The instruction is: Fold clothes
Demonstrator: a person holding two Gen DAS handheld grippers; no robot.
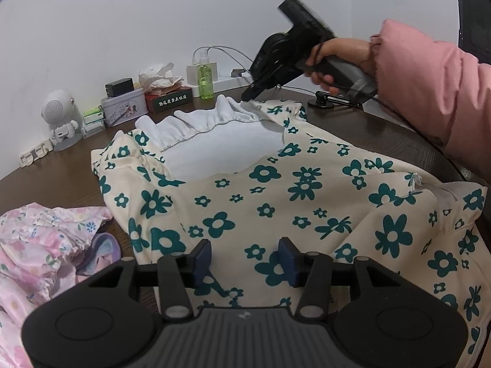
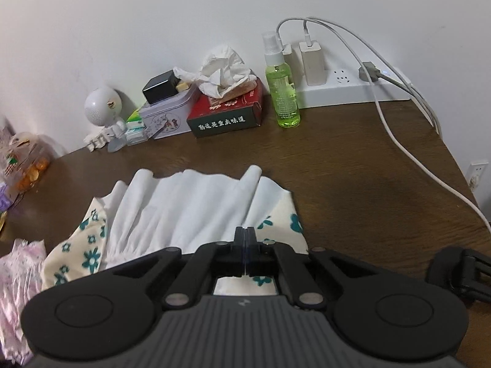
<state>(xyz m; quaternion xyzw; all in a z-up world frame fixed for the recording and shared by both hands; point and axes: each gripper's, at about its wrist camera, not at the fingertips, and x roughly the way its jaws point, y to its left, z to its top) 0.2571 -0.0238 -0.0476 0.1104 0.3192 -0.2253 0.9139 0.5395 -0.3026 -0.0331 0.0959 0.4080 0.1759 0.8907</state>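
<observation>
A cream garment with green flowers (image 1: 276, 190) lies spread on the brown table (image 2: 353, 168), its white lining and gathered waistband (image 1: 211, 119) turned towards the wall. My left gripper (image 1: 245, 257) hovers low over the near part of the cloth. Its blue pads (image 1: 203, 256) stand apart and pinch nothing. A hand in a pink sleeve (image 1: 429, 76) holds my right gripper (image 1: 249, 94), which is shut at the far right corner of the waistband. In the right wrist view the right gripper (image 2: 245, 236) has its fingers together on the white cloth (image 2: 190, 205), whose pleats run towards them.
A crumpled pink floral garment (image 1: 46, 245) lies at the left. Along the wall stand a white robot figure (image 2: 102, 113), a tin (image 2: 172, 119), a red tissue box (image 2: 228, 113), a green spray bottle (image 2: 284, 92) and a power strip (image 2: 343, 89) with cables. A black stand (image 1: 322, 101) sits at the right.
</observation>
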